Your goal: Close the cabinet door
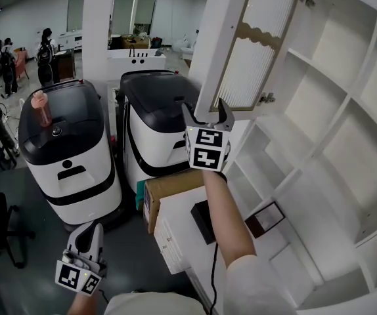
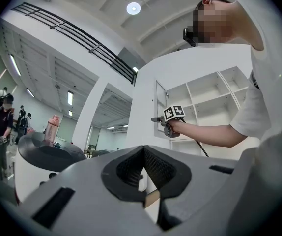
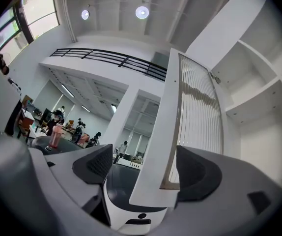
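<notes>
The white cabinet door [image 1: 254, 44] with a ribbed pane stands swung open, out from the white shelving [image 1: 333, 130]. My right gripper [image 1: 206, 113] is raised to the door's lower outer corner, open, with a finger on each side of the door's edge. In the right gripper view the door [image 3: 195, 112] runs up between the jaws of that gripper [image 3: 143, 166]; the left pad is clear of it. My left gripper [image 1: 91, 230] hangs low at the bottom left, away from the cabinet, with its jaws together and nothing in them [image 2: 143, 181].
Two white-and-black machines [image 1: 67, 149] [image 1: 152, 123] stand left of the cabinet, a pink bottle [image 1: 42, 108] on one. A cardboard box [image 1: 172, 186] and a black device [image 1: 205, 220] on a white counter lie below my right arm. A white pillar [image 1: 98, 25] rises behind; people [image 1: 4, 64] stand far left.
</notes>
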Action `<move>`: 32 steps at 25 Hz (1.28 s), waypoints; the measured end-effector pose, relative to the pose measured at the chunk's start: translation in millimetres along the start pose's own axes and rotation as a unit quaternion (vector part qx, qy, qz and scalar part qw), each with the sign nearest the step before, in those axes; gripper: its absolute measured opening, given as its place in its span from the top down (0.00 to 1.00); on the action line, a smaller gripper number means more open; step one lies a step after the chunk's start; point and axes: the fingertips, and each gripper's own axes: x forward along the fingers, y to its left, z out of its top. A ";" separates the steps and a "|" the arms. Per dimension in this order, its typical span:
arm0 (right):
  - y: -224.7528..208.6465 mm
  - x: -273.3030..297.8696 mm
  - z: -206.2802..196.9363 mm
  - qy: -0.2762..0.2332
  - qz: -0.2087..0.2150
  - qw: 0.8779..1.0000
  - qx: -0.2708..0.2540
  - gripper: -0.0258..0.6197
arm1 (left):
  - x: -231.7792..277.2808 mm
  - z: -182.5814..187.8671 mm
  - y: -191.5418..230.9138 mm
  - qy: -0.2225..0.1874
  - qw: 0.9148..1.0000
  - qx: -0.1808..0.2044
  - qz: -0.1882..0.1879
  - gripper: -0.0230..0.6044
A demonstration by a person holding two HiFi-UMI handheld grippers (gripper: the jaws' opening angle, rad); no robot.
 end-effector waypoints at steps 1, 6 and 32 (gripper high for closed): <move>-2.7 1.7 2.2 -0.003 -0.010 1.000 -0.001 0.39 | -1.9 0.7 0.8 0.001 1.000 0.002 0.004 0.95; -18.6 18.4 8.8 -0.005 -0.048 0.999 -0.020 0.39 | -9.9 3.3 2.3 0.002 1.000 0.007 0.017 0.95; -41.3 58.2 -5.0 0.024 -0.086 0.996 -0.031 0.39 | -16.9 -3.9 2.5 0.000 0.999 -0.005 0.035 0.95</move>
